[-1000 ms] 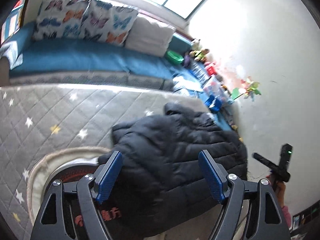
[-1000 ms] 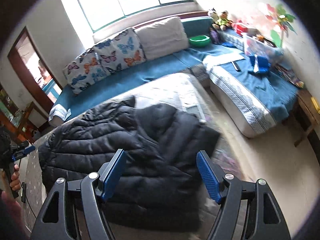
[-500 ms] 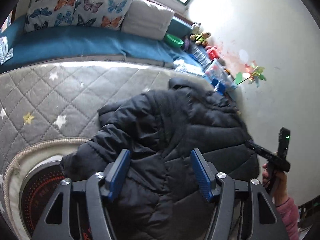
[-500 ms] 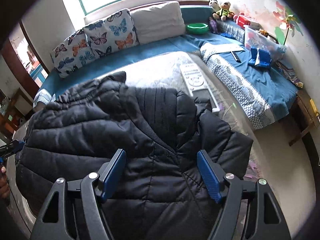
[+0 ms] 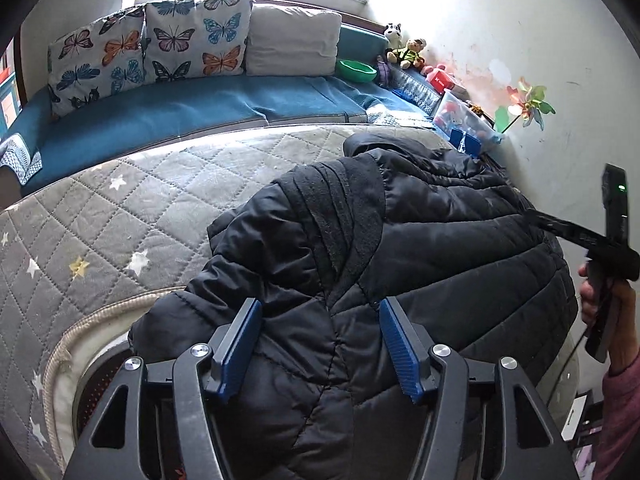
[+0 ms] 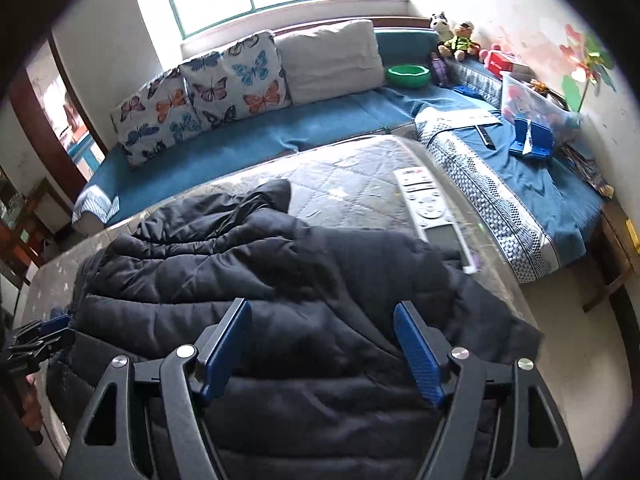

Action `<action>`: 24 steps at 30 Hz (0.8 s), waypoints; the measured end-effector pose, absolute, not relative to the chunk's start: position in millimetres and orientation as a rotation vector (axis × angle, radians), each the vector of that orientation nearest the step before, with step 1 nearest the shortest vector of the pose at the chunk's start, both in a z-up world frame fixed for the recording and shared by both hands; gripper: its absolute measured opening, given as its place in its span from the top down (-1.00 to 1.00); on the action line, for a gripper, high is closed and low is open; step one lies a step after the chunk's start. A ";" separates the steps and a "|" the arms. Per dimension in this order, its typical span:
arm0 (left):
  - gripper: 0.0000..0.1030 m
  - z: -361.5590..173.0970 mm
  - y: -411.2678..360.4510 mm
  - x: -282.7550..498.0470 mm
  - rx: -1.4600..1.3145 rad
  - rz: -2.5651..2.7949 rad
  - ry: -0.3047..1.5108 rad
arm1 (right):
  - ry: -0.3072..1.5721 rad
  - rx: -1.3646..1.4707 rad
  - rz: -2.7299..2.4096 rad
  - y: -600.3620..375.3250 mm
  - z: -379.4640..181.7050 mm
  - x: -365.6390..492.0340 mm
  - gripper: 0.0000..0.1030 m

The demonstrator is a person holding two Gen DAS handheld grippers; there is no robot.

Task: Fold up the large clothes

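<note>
Quilted table (image 5: 132, 200): jacket (image 5: 400, 240) below hand-held gripper (image 5: 320, 344).

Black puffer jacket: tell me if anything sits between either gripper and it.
Nothing visible does. The black puffer jacket lies directly under the left gripper, whose jaws are opening, and the open right gripper; only jacket fabric shows between each pair of fingers.

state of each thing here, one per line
black puffer jacket: rumpled on the quilted table top, not yet folded
left tool: jaws opening, jacket fabric between them, pads not pressing
right tool: open over the jacket, holding nothing
remote control: flat, beside the jacket
</note>
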State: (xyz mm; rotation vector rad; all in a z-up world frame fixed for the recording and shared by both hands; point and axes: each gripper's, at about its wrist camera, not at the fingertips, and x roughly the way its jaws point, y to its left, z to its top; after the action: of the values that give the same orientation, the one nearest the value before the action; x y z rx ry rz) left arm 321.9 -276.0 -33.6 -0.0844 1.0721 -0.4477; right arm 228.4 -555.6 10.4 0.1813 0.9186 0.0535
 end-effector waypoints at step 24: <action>-0.34 -0.8 -280.0 286.8 0.029 -0.418 1.015 | 0.926 0.061 0.064 -533.2 12.8 171.8 -0.61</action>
State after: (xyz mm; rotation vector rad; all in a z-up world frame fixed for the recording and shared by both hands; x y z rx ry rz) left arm 286.8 -280.0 -0.8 0.0294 1.0154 -0.4181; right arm 171.8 -533.2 12.8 0.0613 0.9258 0.0641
